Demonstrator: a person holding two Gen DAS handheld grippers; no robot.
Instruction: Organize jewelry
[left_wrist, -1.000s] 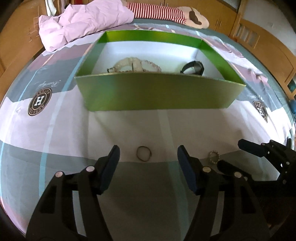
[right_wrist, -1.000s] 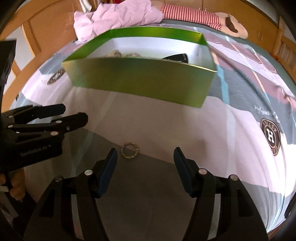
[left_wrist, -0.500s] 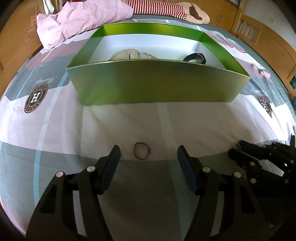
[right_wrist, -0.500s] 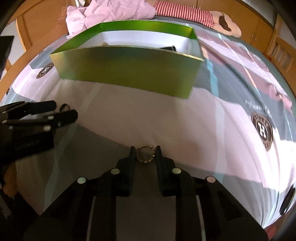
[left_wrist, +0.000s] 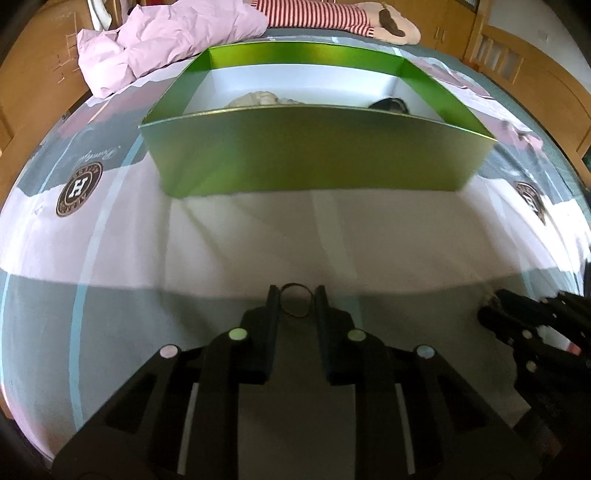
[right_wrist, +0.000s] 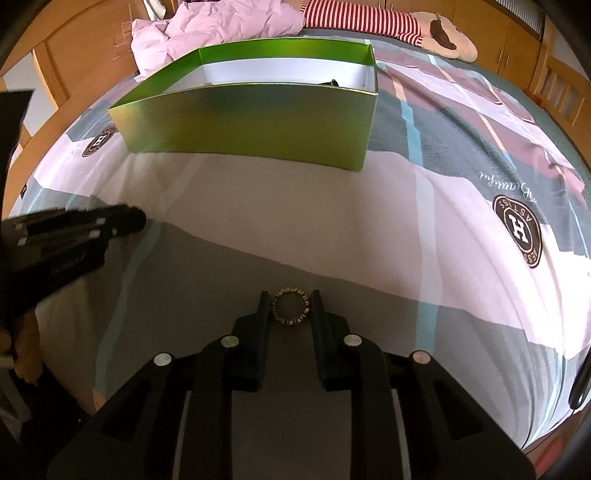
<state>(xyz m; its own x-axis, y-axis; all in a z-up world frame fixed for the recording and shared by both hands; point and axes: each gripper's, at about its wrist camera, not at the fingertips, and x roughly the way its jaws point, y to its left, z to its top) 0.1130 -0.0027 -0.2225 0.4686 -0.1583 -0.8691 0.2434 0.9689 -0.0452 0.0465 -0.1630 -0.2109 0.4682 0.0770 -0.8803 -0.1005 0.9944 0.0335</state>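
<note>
Left gripper: jaws narrowed on a thin dark ring-shaped band, over the patterned bedspread. Right gripper: jaws clamped on a small gold beaded ring. Green open cardboard box: on the bed beyond both, containing pale beaded jewelry and a black item.

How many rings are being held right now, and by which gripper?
2. A thin dark ring sits between the left gripper fingers; a beaded gold ring sits between the right gripper fingers. The green box may hide more jewelry.
</note>
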